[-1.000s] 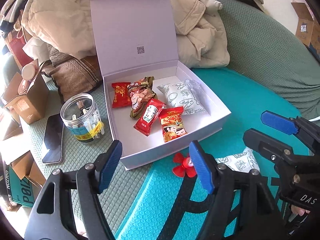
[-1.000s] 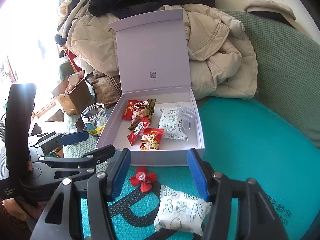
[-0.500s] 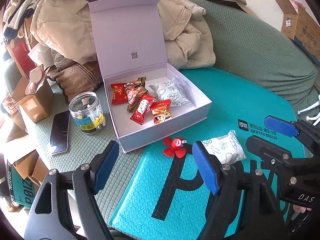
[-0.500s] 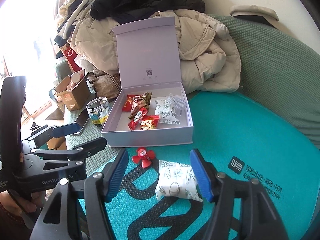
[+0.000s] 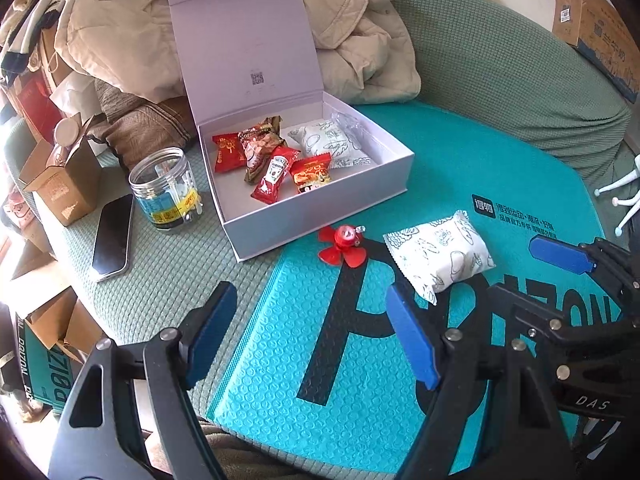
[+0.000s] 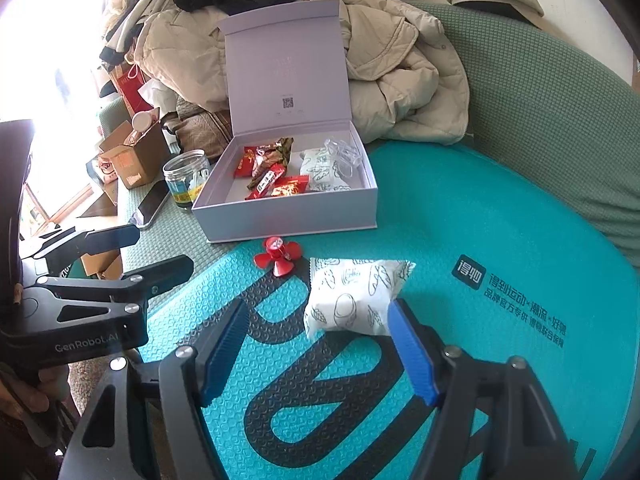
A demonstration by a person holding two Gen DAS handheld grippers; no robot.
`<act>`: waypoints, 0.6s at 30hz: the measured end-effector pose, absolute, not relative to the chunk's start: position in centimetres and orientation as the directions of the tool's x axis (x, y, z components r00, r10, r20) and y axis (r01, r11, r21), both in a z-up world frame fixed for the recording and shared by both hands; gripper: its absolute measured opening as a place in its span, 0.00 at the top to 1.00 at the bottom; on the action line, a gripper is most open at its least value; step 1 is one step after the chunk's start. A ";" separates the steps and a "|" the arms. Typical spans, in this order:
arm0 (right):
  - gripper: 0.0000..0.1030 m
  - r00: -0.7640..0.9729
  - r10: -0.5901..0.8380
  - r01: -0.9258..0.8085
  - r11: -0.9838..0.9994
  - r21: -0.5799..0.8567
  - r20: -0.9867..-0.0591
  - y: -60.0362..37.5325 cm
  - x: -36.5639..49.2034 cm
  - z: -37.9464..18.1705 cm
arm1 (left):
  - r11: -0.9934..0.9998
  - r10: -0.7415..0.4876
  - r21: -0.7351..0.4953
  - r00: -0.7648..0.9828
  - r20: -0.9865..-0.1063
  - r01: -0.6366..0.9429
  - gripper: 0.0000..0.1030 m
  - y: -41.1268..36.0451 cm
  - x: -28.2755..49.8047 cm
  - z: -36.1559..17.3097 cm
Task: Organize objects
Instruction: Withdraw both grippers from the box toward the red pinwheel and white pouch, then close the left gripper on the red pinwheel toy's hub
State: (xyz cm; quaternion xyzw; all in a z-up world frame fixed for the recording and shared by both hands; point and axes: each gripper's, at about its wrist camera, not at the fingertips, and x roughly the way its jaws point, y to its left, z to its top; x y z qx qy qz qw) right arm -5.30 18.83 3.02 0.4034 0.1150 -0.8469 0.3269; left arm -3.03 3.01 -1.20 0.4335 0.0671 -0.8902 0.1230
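Observation:
An open white box (image 5: 320, 208) (image 6: 288, 216) on the sofa holds several red snack packets (image 5: 276, 172) (image 6: 276, 184) and a white patterned packet (image 5: 332, 144). In front of it, on a teal bubble mailer (image 5: 360, 340) (image 6: 460, 220), lie a small red fan (image 5: 343, 240) (image 6: 278, 258) and another white patterned packet (image 5: 438, 256) (image 6: 354, 298). My left gripper (image 5: 310, 336) is open and empty, near side of the fan. My right gripper (image 6: 316, 348) is open and empty, just short of the white packet.
Left of the box stand a clear plastic jar (image 5: 166, 188) (image 6: 186, 178), a black phone (image 5: 114, 236) and a brown carton (image 5: 60, 184). Beige jackets (image 5: 360, 48) pile behind the box. The green sofa back (image 5: 500, 80) curves to the right.
Both grippers have pulled back from the box, so the fan and the loose white packet now lie farther ahead. Both stay open.

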 end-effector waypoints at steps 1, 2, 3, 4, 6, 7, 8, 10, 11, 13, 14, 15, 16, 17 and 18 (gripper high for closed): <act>0.29 -0.462 -0.455 0.644 -0.762 0.065 -0.761 18.9 -5.3 2.6 | -0.962 -0.155 -0.014 -0.589 -0.793 0.272 0.26 3.1 -3.1 -1.6; 0.28 -0.462 -0.450 0.644 -0.763 0.060 -0.764 19.0 -5.3 2.2 | -0.963 -0.150 -0.015 -0.585 -0.797 0.268 0.26 3.3 -3.2 -2.0; 0.28 -0.462 -0.446 0.645 -0.762 0.054 -0.766 19.0 -5.3 1.9 | -0.964 -0.146 -0.016 -0.580 -0.801 0.264 0.26 3.4 -3.4 -2.4; 0.27 -0.462 -0.440 0.646 -0.762 0.047 -0.770 19.0 -5.4 1.5 | -0.965 -0.142 -0.016 -0.575 -0.806 0.260 0.26 3.6 -3.5 -2.8; 0.24 -0.462 -0.427 0.645 -0.764 0.037 -0.777 19.0 -5.6 0.8 | -0.967 -0.131 -0.021 -0.566 -0.814 0.254 0.26 3.7 -3.9 -3.6; 0.22 -0.462 -0.425 0.644 -0.764 0.035 -0.778 19.0 -5.7 0.4 | -0.968 -0.123 -0.027 -0.563 -0.817 0.251 0.26 3.8 -4.0 -4.0; 0.20 -0.461 -0.426 0.645 -0.763 0.036 -0.779 19.0 -5.9 0.1 | -0.968 -0.114 -0.034 -0.560 -0.821 0.247 0.26 3.8 -4.2 -4.4; 0.19 -0.455 -0.429 0.646 -0.762 0.043 -0.780 19.0 -6.3 -0.5 | -0.970 -0.098 -0.045 -0.553 -0.827 0.239 0.26 3.7 -4.6 -5.1; 0.19 -0.452 -0.431 0.646 -0.762 0.046 -0.781 18.9 -6.5 -0.8 | -0.971 -0.094 -0.047 -0.549 -0.830 0.236 0.26 3.7 -4.8 -5.5; 0.17 -0.446 -0.431 0.649 -0.759 0.049 -0.784 18.4 -6.9 -1.4 | -0.971 -0.091 -0.047 -0.541 -0.836 0.236 0.26 3.5 -5.1 -6.1; 0.16 -0.443 -0.427 0.648 -0.760 0.048 -0.788 18.2 -7.2 -1.8 | -0.970 -0.089 -0.048 -0.536 -0.839 0.237 0.26 3.3 -5.3 -6.4; 0.16 -0.438 -0.423 0.647 -0.761 0.049 -0.793 17.9 -7.5 -2.2 | -0.970 -0.089 -0.048 -0.530 -0.843 0.239 0.26 3.1 -5.5 -6.7; 0.16 -0.435 -0.419 0.644 -0.763 0.049 -0.797 17.7 -7.8 -2.5 | -0.969 -0.089 -0.049 -0.525 -0.846 0.242 0.26 2.9 -5.7 -6.9; 0.14 -0.441 -0.410 0.637 -0.769 0.043 -0.798 17.6 -8.1 -2.8 | -0.968 -0.095 -0.044 -0.520 -0.849 0.248 0.26 2.7 -5.9 -7.2; 0.13 -0.453 -0.407 0.634 -0.773 0.035 -0.793 17.4 -8.4 -3.0 | -0.967 -0.098 -0.042 -0.516 -0.851 0.252 0.26 2.5 -6.1 -7.4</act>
